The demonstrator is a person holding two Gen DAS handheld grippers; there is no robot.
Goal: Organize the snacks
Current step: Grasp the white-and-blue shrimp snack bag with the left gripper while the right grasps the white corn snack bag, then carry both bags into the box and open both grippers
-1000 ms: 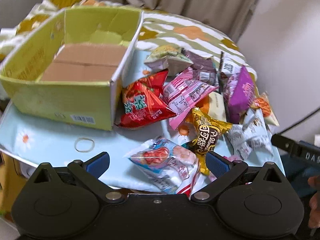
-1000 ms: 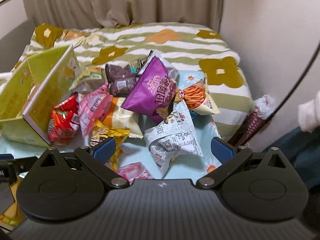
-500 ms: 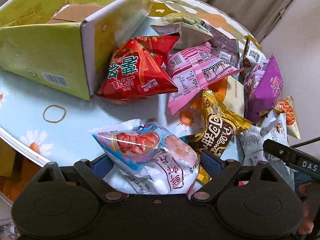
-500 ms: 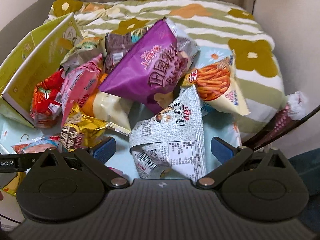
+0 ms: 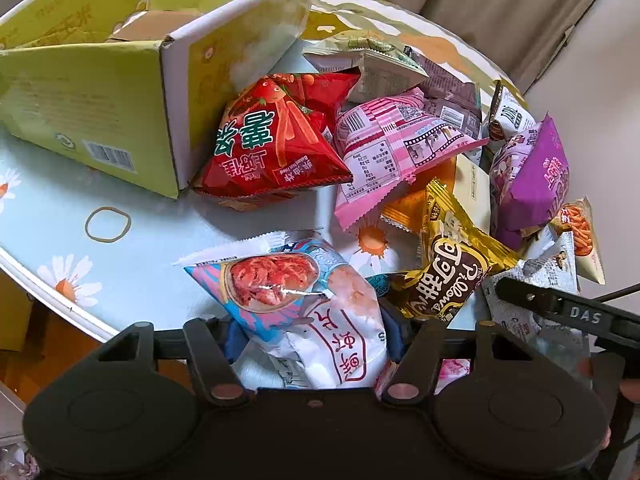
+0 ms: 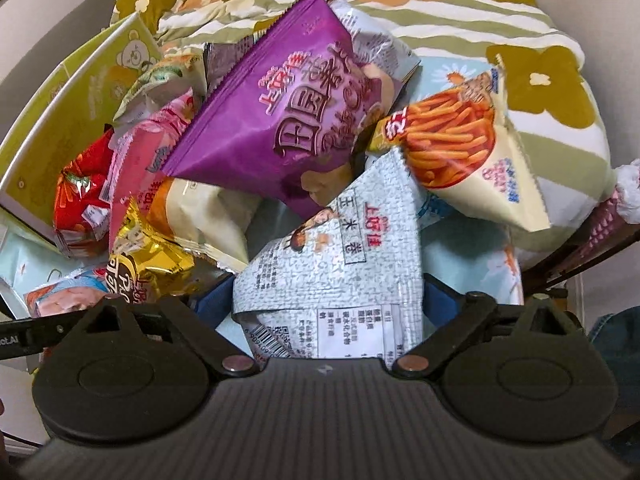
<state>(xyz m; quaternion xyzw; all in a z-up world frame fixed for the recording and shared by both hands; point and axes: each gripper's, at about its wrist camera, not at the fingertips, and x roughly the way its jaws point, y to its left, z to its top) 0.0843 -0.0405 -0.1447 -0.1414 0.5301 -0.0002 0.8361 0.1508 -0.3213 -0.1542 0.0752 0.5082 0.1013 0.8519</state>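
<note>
- At the far left of the table (image 5: 168, 248), you have the yellow-green cardboard box (image 5: 92, 108) standing open, and a rubber band (image 5: 108, 223) lies on the flowered cloth just in front of it.
- The red snack bag (image 5: 276, 140) leans against the right wall of the box, and the pink bag (image 5: 396, 148) lies beside it, touching it.
- Your left gripper (image 5: 310, 340) points down at the near edge of the table. Its jaws are closing, and the light-blue shrimp snack bag (image 5: 296, 300) is between them. The blue pads seem to touch the sides of this bag, but I cannot tell if they already press it firmly.
- To the right of this bag lies the gold bag (image 5: 452, 276), partly under the pile.
- Your right gripper (image 6: 328, 300) stands wide, and the grey-white corn snack bag (image 6: 340, 264) is between its fingers. The pads are just beside the bag's edges; a grip does not show.
- Behind this bag the purple bag (image 6: 280, 120) lies on top of the pile, and the cream bag with orange sticks (image 6: 468, 152) lies at its right, at the edge of the table.
</note>
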